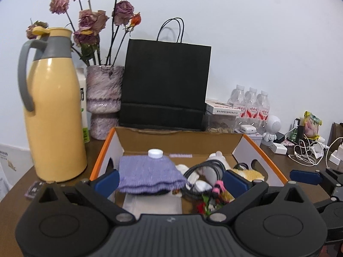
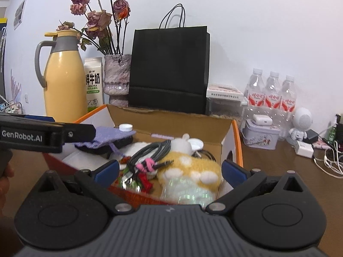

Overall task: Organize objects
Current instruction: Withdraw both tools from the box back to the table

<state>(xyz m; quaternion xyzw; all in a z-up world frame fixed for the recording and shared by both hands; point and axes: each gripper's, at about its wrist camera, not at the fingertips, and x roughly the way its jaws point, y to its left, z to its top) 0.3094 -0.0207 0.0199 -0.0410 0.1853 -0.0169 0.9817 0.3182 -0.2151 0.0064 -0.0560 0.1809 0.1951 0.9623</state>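
Inside the open cardboard box (image 2: 225,147) on the table (image 2: 268,167), a soft, light yellow plush toy (image 2: 193,169) lay beside coiled cables (image 2: 150,152); both the left gripper (image 1: 170,181) and the right gripper (image 2: 170,172) held their fingers spread, empty, and the toy's squashy body looked the easiest hold.

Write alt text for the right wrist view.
The open right gripper hovers over a cardboard box holding a yellow plush toy, grey cables and purple knit cloth. A black paper bag stands behind.

Black grippers (image 1: 170,181), blue-padded jaws, "GenRobot.AI" lettering.
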